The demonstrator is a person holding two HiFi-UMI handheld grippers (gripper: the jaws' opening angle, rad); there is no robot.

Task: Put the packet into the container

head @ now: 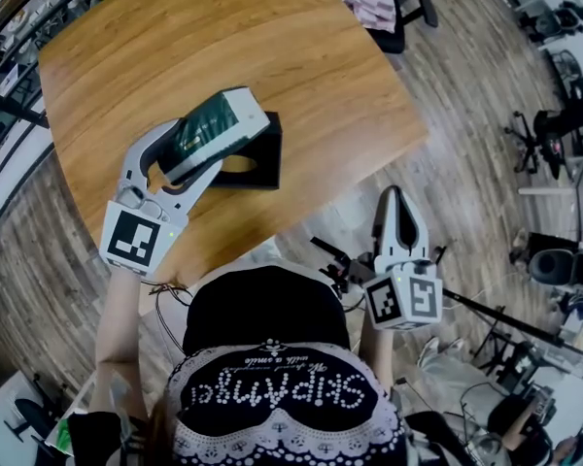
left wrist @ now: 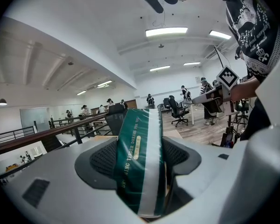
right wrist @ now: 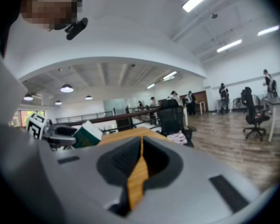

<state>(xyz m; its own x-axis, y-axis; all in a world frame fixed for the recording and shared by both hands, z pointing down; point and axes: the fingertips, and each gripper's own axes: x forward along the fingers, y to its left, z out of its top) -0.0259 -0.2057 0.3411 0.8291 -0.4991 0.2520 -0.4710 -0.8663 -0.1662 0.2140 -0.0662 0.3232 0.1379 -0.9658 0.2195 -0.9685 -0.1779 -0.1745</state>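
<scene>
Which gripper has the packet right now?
The left gripper: its jaws are clamped on the green-and-white packet, held over the black container. The right gripper has its jaws together with nothing between them.

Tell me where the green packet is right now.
In the head view, left of centre, the green packet is clamped in the left hand-held gripper, held over the black container on the wooden table.

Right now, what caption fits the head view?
Left gripper holds a green packet over the black container on a wooden table.
</scene>
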